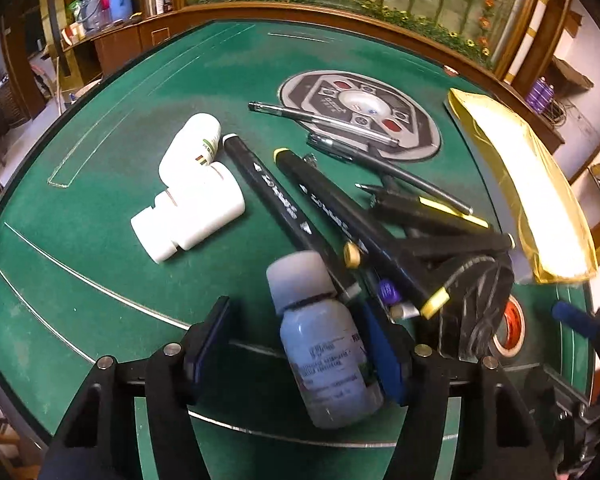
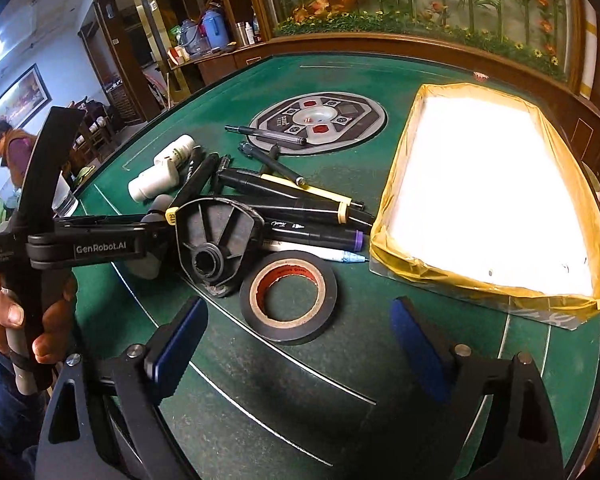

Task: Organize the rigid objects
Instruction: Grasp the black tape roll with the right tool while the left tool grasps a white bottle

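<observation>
Left wrist view: grey bottle point(image 1: 324, 344) lies between the left gripper point(image 1: 300, 356) jaws, which stand apart around it.

Nearest the lens, the bottle's long axis runs away from the camera, cap toward the marker pile point(image 1: 340, 216), so it lines up with the fingers; the right-side pad point(image 1: 384, 360) looks to touch its flank while the left-side pad sits clear, so no clamp yet, I judge. In the right wrist view the right gripper point(image 2: 296, 356) hangs with jaws wide and nothing between them, the tape roll point(image 2: 288, 300) just ahead. Beyond the pile lie two white bottles point(image 1: 192, 200), and further right the gold-lined box point(image 2: 384, 220), the likely destination. The left hand is plainly nearer the bottle.
</observation>
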### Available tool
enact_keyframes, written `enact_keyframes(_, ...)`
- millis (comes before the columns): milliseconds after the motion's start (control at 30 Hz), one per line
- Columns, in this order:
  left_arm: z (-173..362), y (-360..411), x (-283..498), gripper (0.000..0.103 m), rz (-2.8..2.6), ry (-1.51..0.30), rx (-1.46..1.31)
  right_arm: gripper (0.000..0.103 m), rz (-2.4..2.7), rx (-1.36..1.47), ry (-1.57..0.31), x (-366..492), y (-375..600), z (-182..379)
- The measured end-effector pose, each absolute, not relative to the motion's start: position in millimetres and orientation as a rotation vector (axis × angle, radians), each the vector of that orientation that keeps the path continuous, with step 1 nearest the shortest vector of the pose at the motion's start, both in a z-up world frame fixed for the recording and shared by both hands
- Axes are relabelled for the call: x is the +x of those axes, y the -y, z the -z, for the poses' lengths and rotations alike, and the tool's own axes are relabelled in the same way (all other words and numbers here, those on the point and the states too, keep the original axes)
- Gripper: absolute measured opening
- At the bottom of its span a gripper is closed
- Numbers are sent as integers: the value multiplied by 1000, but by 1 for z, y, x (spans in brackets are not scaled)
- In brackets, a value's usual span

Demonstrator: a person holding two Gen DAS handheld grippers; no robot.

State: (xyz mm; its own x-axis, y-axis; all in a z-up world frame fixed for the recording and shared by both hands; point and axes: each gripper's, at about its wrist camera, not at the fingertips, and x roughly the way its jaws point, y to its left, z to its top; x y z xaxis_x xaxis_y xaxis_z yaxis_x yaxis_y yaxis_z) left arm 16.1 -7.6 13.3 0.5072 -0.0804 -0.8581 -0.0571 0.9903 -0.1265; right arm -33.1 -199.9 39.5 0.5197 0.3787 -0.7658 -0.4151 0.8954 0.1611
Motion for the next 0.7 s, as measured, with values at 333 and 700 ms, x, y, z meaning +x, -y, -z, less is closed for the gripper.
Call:
enact_keyframes(333, -11, 5, 1, 37, -13, -998, -20, 92, -459, -86, -946, -25, 190, -29)
enact_keyframes(700, -8, 7, -5, 41, -21, -933, -1, 71, -404, -202, -959, -15, 170, -15)
